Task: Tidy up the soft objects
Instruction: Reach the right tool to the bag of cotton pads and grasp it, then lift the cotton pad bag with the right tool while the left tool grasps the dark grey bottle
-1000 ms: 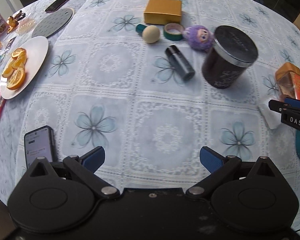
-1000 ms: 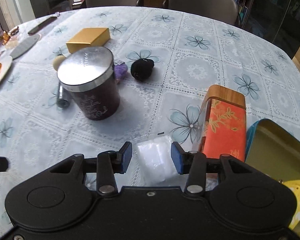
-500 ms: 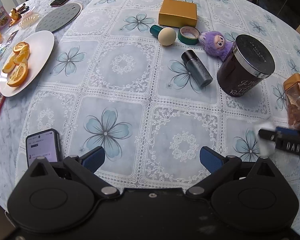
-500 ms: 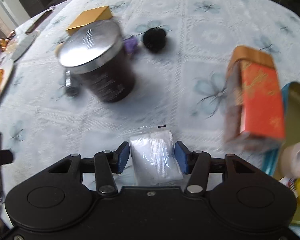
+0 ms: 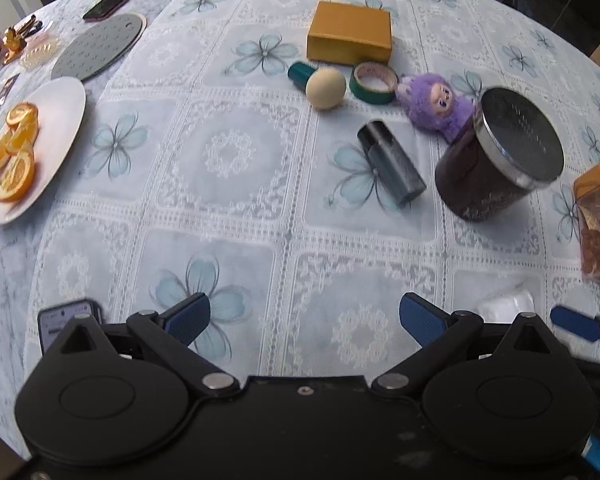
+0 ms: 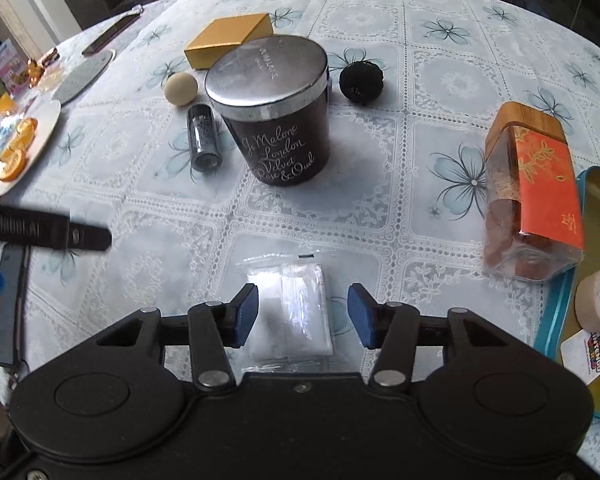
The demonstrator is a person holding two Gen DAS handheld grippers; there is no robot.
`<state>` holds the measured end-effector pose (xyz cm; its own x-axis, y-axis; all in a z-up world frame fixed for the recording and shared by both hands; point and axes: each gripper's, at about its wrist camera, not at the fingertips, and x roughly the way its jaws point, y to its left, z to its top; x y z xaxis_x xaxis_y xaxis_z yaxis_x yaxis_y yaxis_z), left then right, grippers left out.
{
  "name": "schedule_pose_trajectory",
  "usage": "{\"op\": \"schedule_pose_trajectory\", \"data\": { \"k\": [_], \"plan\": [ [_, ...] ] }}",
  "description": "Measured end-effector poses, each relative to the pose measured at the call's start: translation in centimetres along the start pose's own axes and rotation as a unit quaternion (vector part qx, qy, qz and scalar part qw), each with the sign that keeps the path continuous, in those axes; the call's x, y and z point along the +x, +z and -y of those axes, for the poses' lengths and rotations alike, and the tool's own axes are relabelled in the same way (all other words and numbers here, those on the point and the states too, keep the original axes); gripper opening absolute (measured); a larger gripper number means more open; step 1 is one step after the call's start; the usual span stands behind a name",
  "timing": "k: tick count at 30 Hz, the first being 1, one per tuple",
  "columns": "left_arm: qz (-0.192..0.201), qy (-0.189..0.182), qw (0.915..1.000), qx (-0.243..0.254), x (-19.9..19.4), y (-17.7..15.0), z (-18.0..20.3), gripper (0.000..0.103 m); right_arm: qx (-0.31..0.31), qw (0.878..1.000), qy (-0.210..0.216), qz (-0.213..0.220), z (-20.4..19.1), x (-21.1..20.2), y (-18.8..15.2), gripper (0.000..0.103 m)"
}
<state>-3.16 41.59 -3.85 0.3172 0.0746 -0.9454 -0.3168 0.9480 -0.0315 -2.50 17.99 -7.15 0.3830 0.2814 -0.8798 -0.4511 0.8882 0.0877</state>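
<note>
A clear packet of white soft material [image 6: 294,312] lies on the tablecloth between the pads of my right gripper [image 6: 302,315], which is open around it with gaps on both sides. The packet also shows in the left wrist view [image 5: 506,303]. My left gripper [image 5: 304,318] is open and empty above the cloth. A purple plush toy [image 5: 436,107] lies beside the dark candle jar [image 5: 496,156]. A black fluffy ball [image 6: 360,81] sits behind the jar [image 6: 274,108]. A beige ball [image 5: 326,89] lies by a green tape roll [image 5: 373,82].
A blue tin [image 6: 596,280] with a tape roll [image 6: 598,300] is at the right, an orange cookie jar [image 6: 534,192] beside it. A dark tube [image 5: 392,168], gold box [image 5: 350,32], plate of orange slices [image 5: 56,128], grey trivet [image 5: 100,46] and phone [image 5: 66,316] lie around.
My right gripper opened and let go of the white packet, which now lies on the cloth. My left gripper dropped back lower and nearer the table.
</note>
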Motion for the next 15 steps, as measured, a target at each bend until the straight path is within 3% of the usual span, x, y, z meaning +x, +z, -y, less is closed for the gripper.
{"op": "schedule_pose_trajectory", "data": {
  "k": [7,15],
  "plan": [
    [0.018,-0.006,0.9998,0.004,1.0,3.8,0.4,0.101,-0.028,1.0,-0.012,-0.004,-1.5,1.3,-0.5,0.054],
    [0.011,-0.017,0.9997,0.01,3.9,7.7,1.4,0.101,-0.032,0.999,-0.02,-0.017,-2.4,2.7,-0.9,0.057]
  ]
}}
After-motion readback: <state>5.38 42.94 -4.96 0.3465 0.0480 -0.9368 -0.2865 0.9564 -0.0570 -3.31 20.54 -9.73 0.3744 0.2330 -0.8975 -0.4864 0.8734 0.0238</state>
